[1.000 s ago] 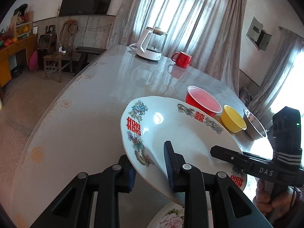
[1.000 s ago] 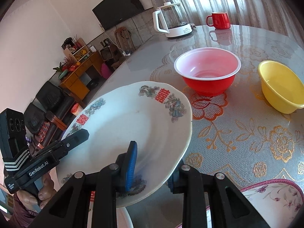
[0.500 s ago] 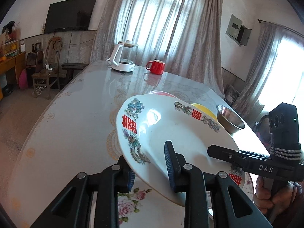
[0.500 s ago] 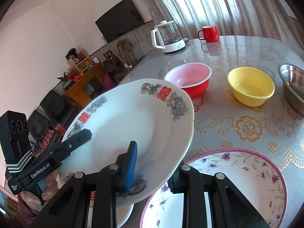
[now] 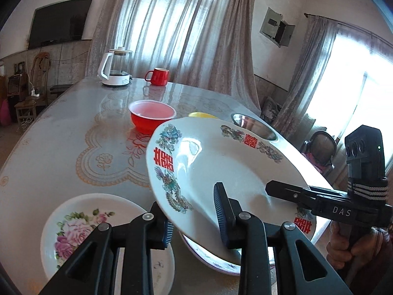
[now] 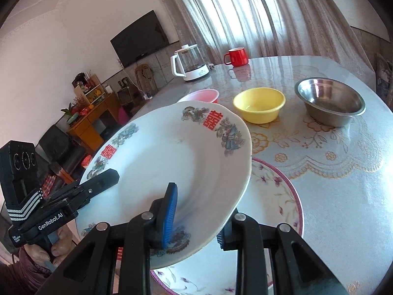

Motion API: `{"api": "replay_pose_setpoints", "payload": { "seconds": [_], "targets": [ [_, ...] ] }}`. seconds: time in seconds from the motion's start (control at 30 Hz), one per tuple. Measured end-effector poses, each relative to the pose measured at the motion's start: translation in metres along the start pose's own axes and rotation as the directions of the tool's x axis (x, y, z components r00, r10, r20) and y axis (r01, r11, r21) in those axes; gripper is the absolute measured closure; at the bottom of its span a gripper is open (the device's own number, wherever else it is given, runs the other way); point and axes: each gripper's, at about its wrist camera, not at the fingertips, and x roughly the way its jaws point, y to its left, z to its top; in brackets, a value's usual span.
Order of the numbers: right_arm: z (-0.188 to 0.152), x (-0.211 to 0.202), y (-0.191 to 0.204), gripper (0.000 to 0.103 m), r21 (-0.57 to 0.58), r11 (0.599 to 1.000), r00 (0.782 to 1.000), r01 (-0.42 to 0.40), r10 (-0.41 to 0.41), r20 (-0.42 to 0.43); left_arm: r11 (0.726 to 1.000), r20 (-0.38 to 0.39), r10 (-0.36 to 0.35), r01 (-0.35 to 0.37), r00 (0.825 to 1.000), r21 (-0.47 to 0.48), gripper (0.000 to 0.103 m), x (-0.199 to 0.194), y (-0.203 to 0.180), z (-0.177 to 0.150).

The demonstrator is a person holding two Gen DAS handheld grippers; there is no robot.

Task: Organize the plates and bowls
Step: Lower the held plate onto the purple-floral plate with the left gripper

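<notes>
I hold the white plate [image 5: 221, 172] with red characters and dragon-and-phoenix motifs on its rim tilted in the air above the counter [image 5: 61, 132], gripped at opposite edges. Right under it lies a purple-rimmed plate [image 6: 282, 196] with small flowers, and to its left a white plate with pink roses [image 5: 81, 223]. Beyond them stand a red bowl [image 5: 152, 118], a yellow bowl [image 6: 259, 104] and a steel bowl [image 6: 330, 100] in a row. Farther back sit a white kettle [image 5: 115, 67] and a red mug [image 5: 158, 76].

The counter is round and glossy, covered with a clear sheet over a gold floral cloth. Behind it hang pale curtains [image 5: 172, 29]; a dark television [image 5: 59, 23] is mounted on the wall.

My left tool [image 5: 194, 217] is narrowly parted, its jaws having just been opening a little, with the plate's rim between the pads. My right tool [image 6: 196, 217] clamps the opposite rim, one blue pad on the face and one beneath.
</notes>
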Motion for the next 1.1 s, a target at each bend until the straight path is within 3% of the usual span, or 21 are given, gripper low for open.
{"api": "replay_pose_setpoints", "payload": {
  "seconds": [0.23, 0.63, 1.1],
  "targets": [
    [-0.027, -0.013, -0.027, 0.076, 0.049, 0.997, 0.998, 0.059, -0.057, -0.032, 0.999, -0.088, -0.038, 0.040, 0.995, 0.017, 0.070, 0.022, -0.019, -0.020],
    [-0.044, -0.001, -0.047, 0.074, 0.063, 0.991, 0.989, 0.117, -0.110, -0.104, 0.999, -0.181, -0.031, 0.033, 0.983, 0.008, 0.067, 0.042, -0.022, -0.036],
    [-0.043, -0.009, -0.047, 0.072, 0.017, 0.985, 0.981, 0.169, -0.167, -0.098, 1.000, -0.190, 0.009, -0.004, 0.982, 0.030, 0.066, 0.041, -0.020, -0.038]
  ]
}}
